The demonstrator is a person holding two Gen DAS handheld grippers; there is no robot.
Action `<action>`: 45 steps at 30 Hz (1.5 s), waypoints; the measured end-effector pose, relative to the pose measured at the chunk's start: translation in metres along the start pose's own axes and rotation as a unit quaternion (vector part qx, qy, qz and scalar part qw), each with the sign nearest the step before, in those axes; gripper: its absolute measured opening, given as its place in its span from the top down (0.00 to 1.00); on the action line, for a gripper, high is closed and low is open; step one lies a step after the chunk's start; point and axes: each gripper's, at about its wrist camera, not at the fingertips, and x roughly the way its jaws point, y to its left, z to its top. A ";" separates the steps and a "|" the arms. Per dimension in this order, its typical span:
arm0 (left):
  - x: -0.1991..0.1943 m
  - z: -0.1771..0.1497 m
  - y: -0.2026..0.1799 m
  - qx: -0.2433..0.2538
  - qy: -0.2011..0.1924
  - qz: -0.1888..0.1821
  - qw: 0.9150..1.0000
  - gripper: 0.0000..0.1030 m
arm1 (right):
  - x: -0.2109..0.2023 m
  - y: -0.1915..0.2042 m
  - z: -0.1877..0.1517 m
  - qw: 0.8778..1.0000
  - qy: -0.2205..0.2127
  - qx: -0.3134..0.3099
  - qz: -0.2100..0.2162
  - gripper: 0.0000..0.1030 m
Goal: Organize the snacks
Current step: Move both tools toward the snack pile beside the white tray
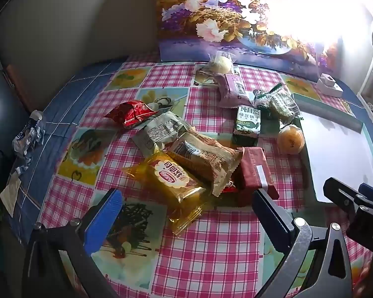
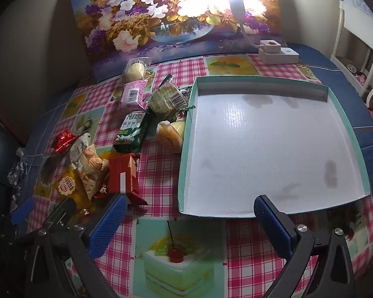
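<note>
Both tools gape wide, holding nothing. The left tool [image 1: 186, 213] hovers nearest the yellow plastic-wrapped cake packet [image 1: 171, 181], lying lengthwise between its jaws, left of the shallow teal-rimmed white cardboard tray [image 2: 186, 149]; right tool [image 2: 189, 221] faces the tray.

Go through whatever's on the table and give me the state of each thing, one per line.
Shallow teal-rimmed white cardboard tray: empty, stained.
Left tongs: open, holding nothing.
Right tongs: open, holding nothing.
Yellow soft-bread packet: sealed, lying flat in the pile.
Green biscuit packet: sealed, outside the tray.
Lamp: switched on.
</note>
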 end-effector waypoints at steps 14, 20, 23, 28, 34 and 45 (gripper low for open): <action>-0.001 0.000 0.002 0.000 0.001 0.001 1.000 0.00 | 0.001 0.002 0.000 1.000 0.001 0.001 0.000 0.00; -0.002 -0.001 0.003 -0.001 0.002 0.001 1.000 0.00 | 0.001 0.003 0.000 1.000 0.001 -0.002 0.002 0.00; -0.001 0.000 0.004 -0.001 0.002 0.000 1.000 0.00 | 0.001 0.003 0.000 1.000 0.001 -0.002 0.002 0.00; 0.000 -0.001 0.003 -0.003 0.003 0.000 1.000 0.00 | 0.001 0.003 0.000 1.000 0.002 -0.002 0.004 0.00; -0.001 -0.001 0.003 -0.003 0.004 0.000 1.000 0.00 | 0.001 0.003 0.000 1.000 0.002 -0.001 0.005 0.00; 0.001 -0.002 0.003 -0.006 0.006 0.000 1.000 0.00 | 0.001 0.004 0.000 1.000 0.002 0.000 0.006 0.00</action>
